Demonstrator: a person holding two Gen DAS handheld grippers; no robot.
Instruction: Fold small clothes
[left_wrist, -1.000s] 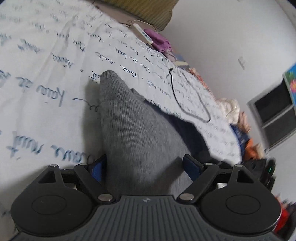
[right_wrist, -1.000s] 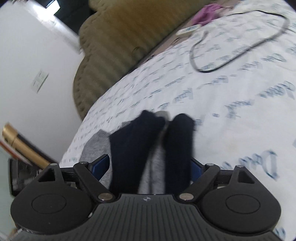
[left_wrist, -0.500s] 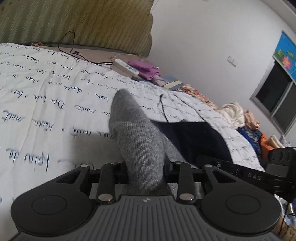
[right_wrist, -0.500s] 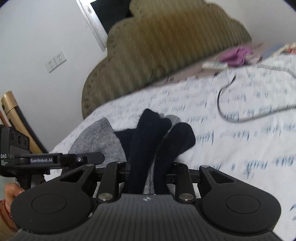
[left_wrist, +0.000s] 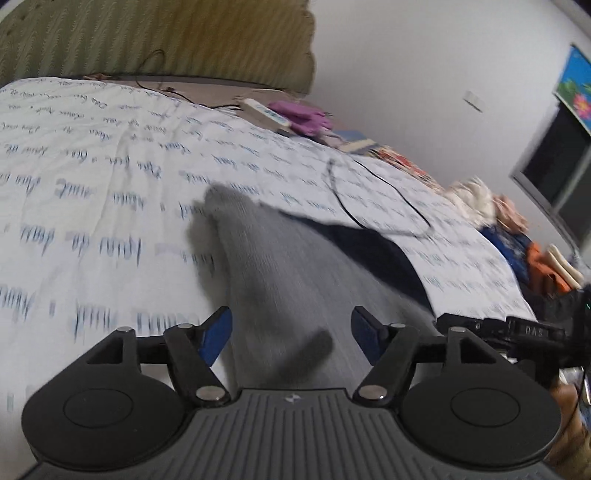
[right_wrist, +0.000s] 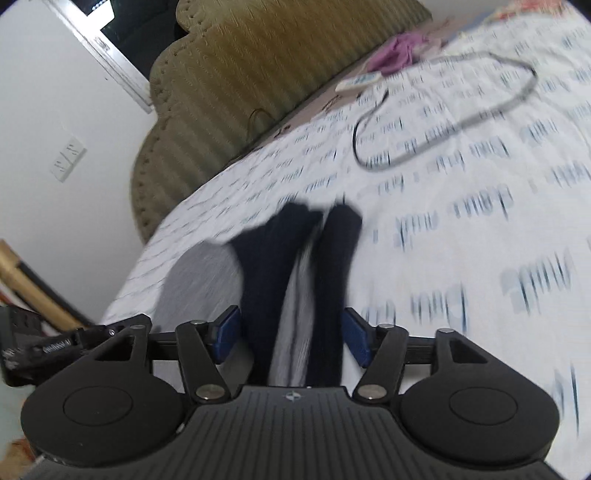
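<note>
The left gripper (left_wrist: 291, 332) hung low over the bed with the white sheet printed in blue script (left_wrist: 92, 192). Its blue-padded fingers (left_wrist: 216, 334) had just been opening and stood wide, with the grey knitted sock (left_wrist: 273, 266) lying between them, clear of both pads. That sock stretched away from the gripper toward the far side, its rounded toe resting on the sheet. Just right of it lay a dark navy garment (left_wrist: 373, 254), partly under the grey knit.

The right gripper (right_wrist: 291, 334) had likewise just been opening; its fingers (right_wrist: 227, 332) stood apart around 2 dark navy sock legs (right_wrist: 269, 266) with a strip of grey fabric showing between them. The pads were close to the navy knit, but blur hid whether they touched it. To the left, the grey sock (right_wrist: 199, 284) spread on the sheet.

Farther off, a thin black cable (right_wrist: 443, 129) looped on the sheet, near a white remote (right_wrist: 360, 83) and a purple cloth (right_wrist: 395, 55) before the olive padded headboard (right_wrist: 258, 66).
</note>
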